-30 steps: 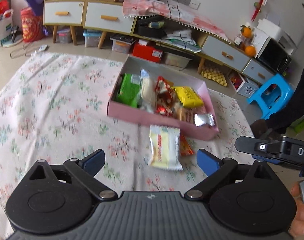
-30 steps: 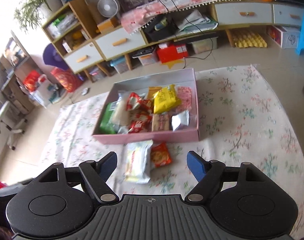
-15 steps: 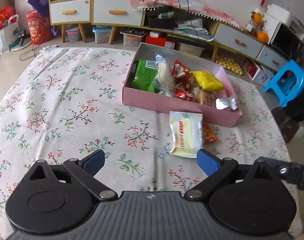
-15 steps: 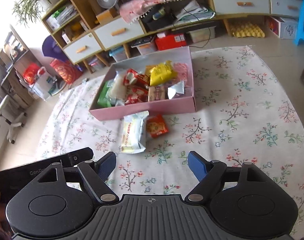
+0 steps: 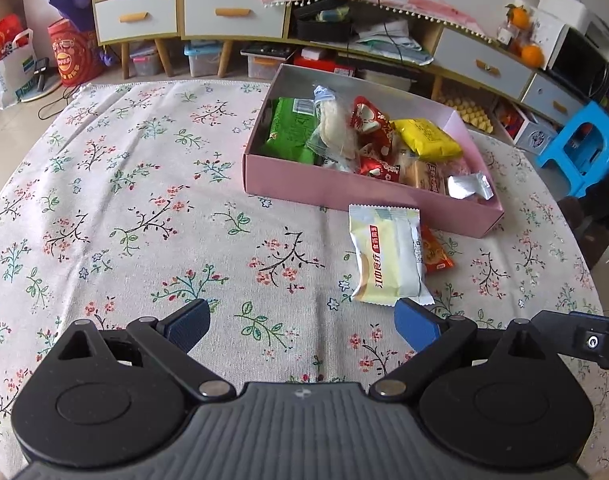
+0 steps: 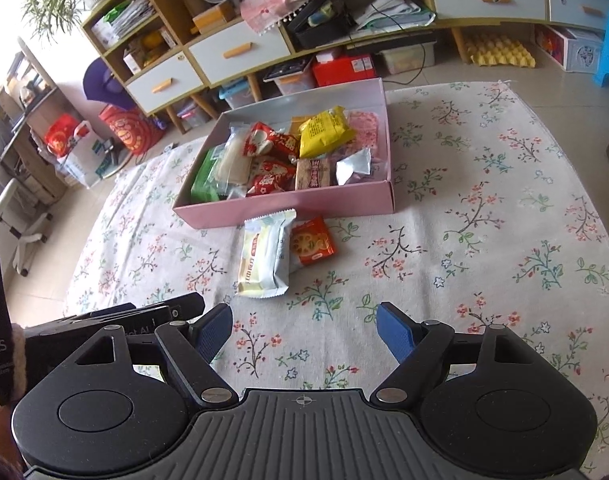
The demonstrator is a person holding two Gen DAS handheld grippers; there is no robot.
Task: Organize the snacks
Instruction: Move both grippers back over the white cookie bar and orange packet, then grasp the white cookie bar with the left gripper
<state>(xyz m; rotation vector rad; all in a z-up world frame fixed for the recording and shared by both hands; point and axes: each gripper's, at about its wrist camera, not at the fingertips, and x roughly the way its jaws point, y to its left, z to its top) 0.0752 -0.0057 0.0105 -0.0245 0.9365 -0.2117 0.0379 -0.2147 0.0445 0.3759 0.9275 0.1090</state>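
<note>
A pink box holding several snack packs sits on a floral tablecloth. A pale yellow and white pack and a small orange pack lie on the cloth just in front of the box. My left gripper is open and empty, above the cloth short of the yellow pack. My right gripper is open and empty, also short of the two packs. The left gripper's body shows at the lower left of the right wrist view.
The floral cloth covers the table. Behind it stand low cabinets with drawers, storage bins and a red box on the floor. A blue stool stands at the right.
Both grippers have pulled back and up from the box, so the box and the two loose packs sit farther ahead. Both stay open and empty.
</note>
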